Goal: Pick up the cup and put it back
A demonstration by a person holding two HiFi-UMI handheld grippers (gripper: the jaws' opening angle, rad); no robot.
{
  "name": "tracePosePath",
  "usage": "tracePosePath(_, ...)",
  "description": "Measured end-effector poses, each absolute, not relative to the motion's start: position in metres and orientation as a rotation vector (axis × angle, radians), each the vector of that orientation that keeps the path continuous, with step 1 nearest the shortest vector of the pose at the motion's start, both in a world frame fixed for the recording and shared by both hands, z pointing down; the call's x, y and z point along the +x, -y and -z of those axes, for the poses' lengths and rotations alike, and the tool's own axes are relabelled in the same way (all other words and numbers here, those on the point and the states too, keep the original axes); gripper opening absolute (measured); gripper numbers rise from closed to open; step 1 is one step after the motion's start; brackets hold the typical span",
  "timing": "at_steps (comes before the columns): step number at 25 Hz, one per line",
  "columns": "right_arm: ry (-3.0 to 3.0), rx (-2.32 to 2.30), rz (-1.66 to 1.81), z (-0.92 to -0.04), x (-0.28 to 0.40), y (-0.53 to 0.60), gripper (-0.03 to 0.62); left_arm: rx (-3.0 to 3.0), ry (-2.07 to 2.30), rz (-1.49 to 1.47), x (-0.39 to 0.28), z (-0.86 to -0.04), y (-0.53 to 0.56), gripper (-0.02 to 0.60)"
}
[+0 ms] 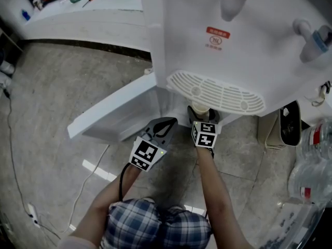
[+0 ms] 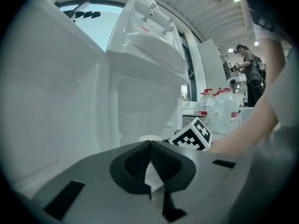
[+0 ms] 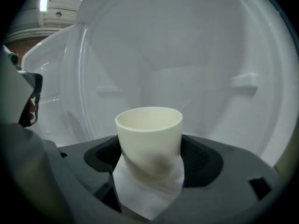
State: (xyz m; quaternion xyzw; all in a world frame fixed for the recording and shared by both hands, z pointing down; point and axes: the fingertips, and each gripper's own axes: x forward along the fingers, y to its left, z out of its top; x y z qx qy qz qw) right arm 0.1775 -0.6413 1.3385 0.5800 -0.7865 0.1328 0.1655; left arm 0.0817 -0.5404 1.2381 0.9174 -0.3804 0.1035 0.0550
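Note:
A cream cup point(image 3: 149, 134) stands upright between the jaws of my right gripper point(image 3: 149, 160), whose dark pads lie against its two sides. It rests on a white surface inside the white lower cabinet of the water dispenser point(image 1: 233, 45). In the head view the right gripper point(image 1: 202, 117) reaches under the drip tray point(image 1: 215, 92), and only the cup point(image 1: 199, 109) top shows there. My left gripper point(image 1: 165, 124) hovers just to the left, outside the cabinet, jaws together and empty. From the left gripper point(image 2: 149, 146) view the cup point(image 2: 149, 138) rim peeks over the jaws.
The cabinet door point(image 1: 114, 115) swings open to the left. Large water bottles point(image 1: 314, 165) stand on the floor at the right. A cable point(image 1: 15, 154) runs along the grey floor at the left. Another person point(image 2: 247, 69) stands far off.

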Motion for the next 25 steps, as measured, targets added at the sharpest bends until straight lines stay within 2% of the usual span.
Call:
tracePosePath(18,2.487,1.567,-0.26,-1.21,0.169,0.516,0.407,2.785,1.172,-0.287,0.08,-1.232,0.54,0.025)
tracePosePath(25,2.513,1.571,-0.193,-1.175,0.177,0.503,0.408,2.79,1.171,-0.28,0.082,-1.231,0.542,0.025)
